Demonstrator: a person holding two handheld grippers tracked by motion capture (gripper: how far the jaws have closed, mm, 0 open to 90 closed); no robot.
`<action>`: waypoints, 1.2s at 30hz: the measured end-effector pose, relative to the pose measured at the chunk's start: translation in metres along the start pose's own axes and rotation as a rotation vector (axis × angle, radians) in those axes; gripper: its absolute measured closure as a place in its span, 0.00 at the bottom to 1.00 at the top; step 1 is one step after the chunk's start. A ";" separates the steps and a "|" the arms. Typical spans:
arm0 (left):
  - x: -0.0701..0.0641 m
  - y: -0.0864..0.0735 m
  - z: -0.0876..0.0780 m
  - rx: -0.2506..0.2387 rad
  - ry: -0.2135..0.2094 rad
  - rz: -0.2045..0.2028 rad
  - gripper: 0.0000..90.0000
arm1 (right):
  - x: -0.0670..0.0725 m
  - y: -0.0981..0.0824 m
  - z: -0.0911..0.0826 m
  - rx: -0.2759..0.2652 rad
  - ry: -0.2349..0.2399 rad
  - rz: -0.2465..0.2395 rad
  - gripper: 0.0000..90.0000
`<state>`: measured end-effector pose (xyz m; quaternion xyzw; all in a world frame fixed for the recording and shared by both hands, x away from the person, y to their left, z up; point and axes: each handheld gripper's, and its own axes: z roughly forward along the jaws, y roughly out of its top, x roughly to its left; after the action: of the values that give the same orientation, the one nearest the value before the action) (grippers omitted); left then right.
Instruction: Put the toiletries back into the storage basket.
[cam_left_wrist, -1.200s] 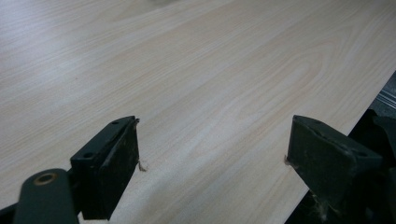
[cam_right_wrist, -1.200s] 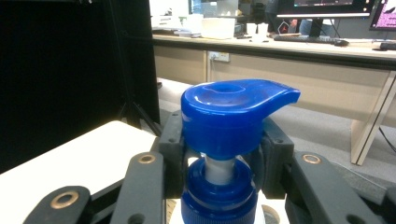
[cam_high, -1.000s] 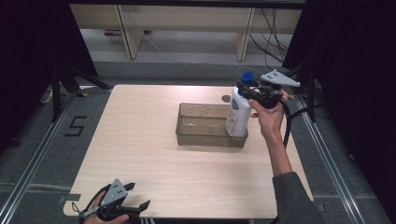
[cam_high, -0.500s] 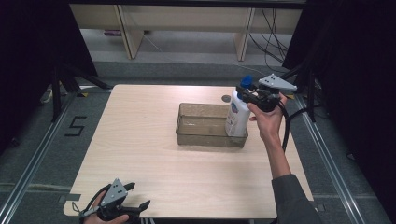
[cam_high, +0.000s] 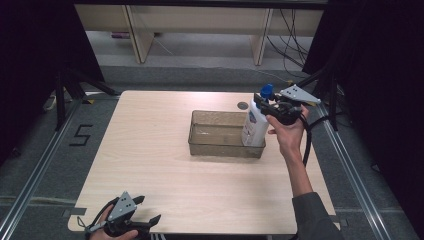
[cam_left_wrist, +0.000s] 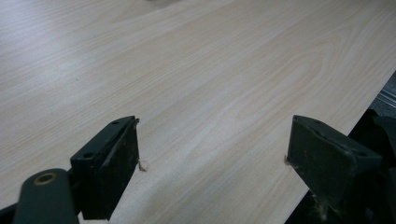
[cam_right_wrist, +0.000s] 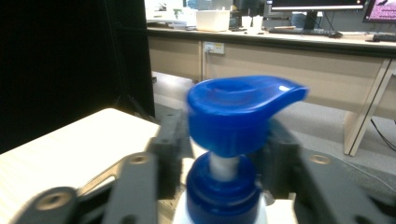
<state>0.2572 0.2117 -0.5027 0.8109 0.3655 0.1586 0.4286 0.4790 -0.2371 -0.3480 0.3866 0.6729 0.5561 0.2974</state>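
Half-hidden pump bottle (cam_right_wrist: 229, 140) between blurred jaws

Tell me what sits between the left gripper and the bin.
Nothing: in the high view, bare table stretches from the left gripper at the near edge to the bin.

You can read one mark: a black number 5 (cam_high: 80, 135) on the grey floor (cam_high: 40, 165) left of the table (cam_high: 150, 150); the bottle (cam_high: 254, 127) label is too small to read.
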 end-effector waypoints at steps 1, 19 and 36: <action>0.000 0.000 0.000 -0.002 -0.001 0.000 0.18 | 0.000 -0.001 0.000 0.005 -0.004 -0.013 0.61; -0.002 0.000 0.001 -0.024 -0.012 -0.026 0.18 | -0.003 -0.009 -0.008 -0.020 -0.023 0.084 0.33; -0.002 0.000 0.001 -0.019 -0.008 -0.028 0.18 | 0.007 -0.015 -0.035 -0.001 -0.050 0.069 0.31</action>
<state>0.2561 0.2099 -0.5035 0.8021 0.3737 0.1527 0.4401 0.4431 -0.2511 -0.3556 0.4233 0.6513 0.5564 0.2950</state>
